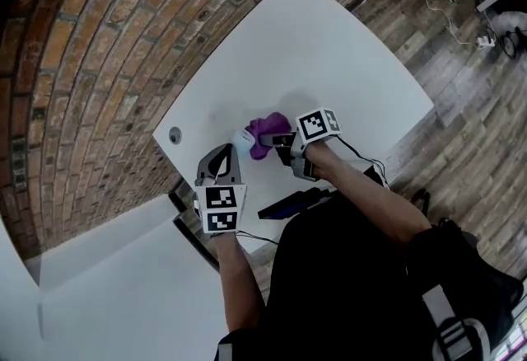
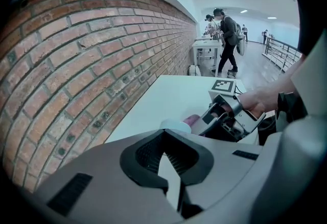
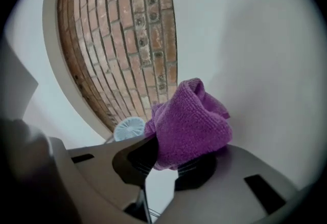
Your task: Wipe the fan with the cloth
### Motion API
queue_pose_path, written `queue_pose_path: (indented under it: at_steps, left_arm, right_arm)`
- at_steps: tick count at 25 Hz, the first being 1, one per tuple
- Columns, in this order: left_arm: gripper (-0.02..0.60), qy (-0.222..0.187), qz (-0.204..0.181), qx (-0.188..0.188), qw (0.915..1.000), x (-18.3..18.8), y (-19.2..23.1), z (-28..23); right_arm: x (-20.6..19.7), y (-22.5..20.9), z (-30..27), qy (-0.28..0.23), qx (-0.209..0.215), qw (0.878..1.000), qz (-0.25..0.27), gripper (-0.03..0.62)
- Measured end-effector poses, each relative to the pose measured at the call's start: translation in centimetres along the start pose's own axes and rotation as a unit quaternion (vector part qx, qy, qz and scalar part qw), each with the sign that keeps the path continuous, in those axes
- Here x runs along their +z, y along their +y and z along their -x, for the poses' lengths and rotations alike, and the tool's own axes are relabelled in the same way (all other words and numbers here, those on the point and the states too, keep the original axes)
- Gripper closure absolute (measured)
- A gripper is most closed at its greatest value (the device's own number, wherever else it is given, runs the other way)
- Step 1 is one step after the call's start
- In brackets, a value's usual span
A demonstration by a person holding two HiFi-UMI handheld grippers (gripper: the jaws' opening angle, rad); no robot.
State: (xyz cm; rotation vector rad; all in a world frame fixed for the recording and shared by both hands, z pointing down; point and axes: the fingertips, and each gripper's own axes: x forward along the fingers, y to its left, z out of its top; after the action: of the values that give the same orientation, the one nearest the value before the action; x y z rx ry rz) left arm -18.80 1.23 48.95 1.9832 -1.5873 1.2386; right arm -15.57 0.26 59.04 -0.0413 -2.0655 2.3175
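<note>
I am pinching the one purple cloth (image 3: 191, 120) between the jaws of my right gripper (image 3: 163, 164), and they are closing tight on its lower folds while the bunched rest is bulging out past the tips. Just beyond that bunch, a little to its left, the one small white fan (image 3: 129, 128) is sitting on the single white table (image 1: 329, 46). My other gripper, the left gripper (image 2: 171, 152), is holding nothing, its jaws pressing together, with the fan lying just ahead of its tips.
</note>
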Motion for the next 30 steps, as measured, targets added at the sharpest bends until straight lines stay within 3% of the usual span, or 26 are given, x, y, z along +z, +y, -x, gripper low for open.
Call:
queue_pose_path:
  at_steps: [5, 7, 9, 11, 13, 15, 19, 22, 24, 26, 28, 30]
  left_arm:
    - [0.578, -0.002, 0.002, 0.0, 1.0, -0.1, -0.1, 0.1]
    - [0.578, -0.003, 0.004, -0.001, 1.0, -0.1, -0.1, 0.1]
    - [0.578, -0.004, 0.005, -0.002, 1.0, 0.0, 0.0, 0.1]
    - [0.578, -0.006, 0.006, -0.002, 1.0, 0.0, 0.0, 0.0]
    - [0.578, -0.007, 0.005, -0.001, 1.0, 0.0, 0.0, 0.0]
    - [0.578, -0.007, 0.005, -0.001, 1.0, 0.0, 0.1, 0.1]
    - [0.578, -0.008, 0.007, -0.003, 0.9999, 0.0, -0.1, 0.1]
    - [0.578, -0.007, 0.005, -0.002, 1.0, 0.0, 0.1, 0.0]
    - [0.578, -0.007, 0.005, -0.001, 1.0, 0.0, 0.2, 0.0]
    - [0.578, -0.007, 0.006, -0.001, 1.0, 0.0, 0.1, 0.0]
    - [0.578, -0.008, 0.008, -0.001, 0.9999, -0.1, 0.0, 0.0]
    - [0.578, -0.009, 0.01, -0.002, 0.9999, -0.1, 0.0, 0.0]
  right_arm:
    - [0.1, -4.8, 0.6, 0.024, -0.132, 0.987, 0.083, 0.526]
    - [1.3, -5.2, 1.9, 0.001, -0.172, 0.978, 0.117, 0.525]
    - [2.9, -3.4, 3.4, -0.047, -0.15, 0.981, 0.109, 0.525]
    - [3.8, -0.2, 4.2, -0.075, -0.074, 0.992, 0.071, 0.525]
    - [3.4, 2.6, 3.8, -0.067, 0.005, 0.997, 0.025, 0.526]
    - [2.1, 3.5, 2.5, -0.033, 0.04, 0.999, -0.007, 0.525]
    - [-0.1, 1.1, 0.1, -0.003, -0.004, 1.0, -0.003, 0.525]
    - [0.4, -1.4, -0.4, -0.001, -0.071, 0.996, 0.048, 0.526]
    - [0.4, -3.8, -0.5, 0.029, -0.148, 0.984, 0.099, 0.526]
    - [0.1, -5.6, -0.2, 0.072, -0.216, 0.962, 0.15, 0.526]
    - [0.5, -6.1, 0.6, 0.104, -0.271, 0.932, 0.218, 0.525]
    - [2.1, -5.9, 2.0, 0.104, -0.323, 0.894, 0.292, 0.525]
